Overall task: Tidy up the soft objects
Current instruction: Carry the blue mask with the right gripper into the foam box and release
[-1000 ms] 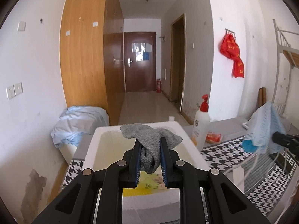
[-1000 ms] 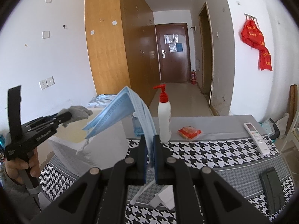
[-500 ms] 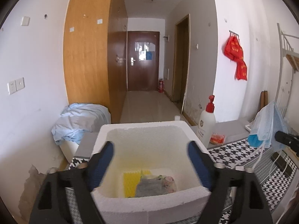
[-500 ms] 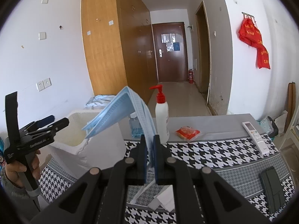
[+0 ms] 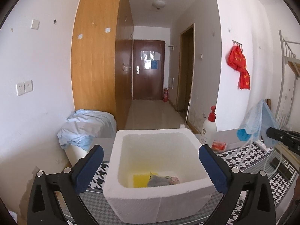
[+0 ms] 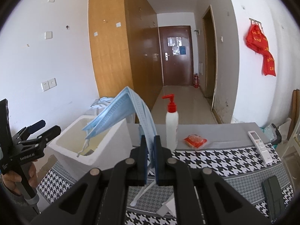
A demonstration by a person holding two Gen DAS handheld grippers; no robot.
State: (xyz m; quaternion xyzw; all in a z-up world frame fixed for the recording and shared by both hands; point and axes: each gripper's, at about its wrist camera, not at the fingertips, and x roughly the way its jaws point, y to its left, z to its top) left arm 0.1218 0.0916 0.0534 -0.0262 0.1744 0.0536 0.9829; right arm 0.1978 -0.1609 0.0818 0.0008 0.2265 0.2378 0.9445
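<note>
My left gripper (image 5: 151, 161) hangs over the foam box (image 5: 155, 193), fingers wide and empty; the grey cloth (image 5: 159, 181) lies on the box floor. My right gripper (image 6: 150, 159) pinches the blue masks (image 6: 120, 116), which arch left over the box's near rim, above the counter (image 6: 215, 157).

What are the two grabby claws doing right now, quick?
Left gripper: open, holding nothing, above the white foam box.
Right gripper: shut on the stack of blue pleated face masks.
</note>
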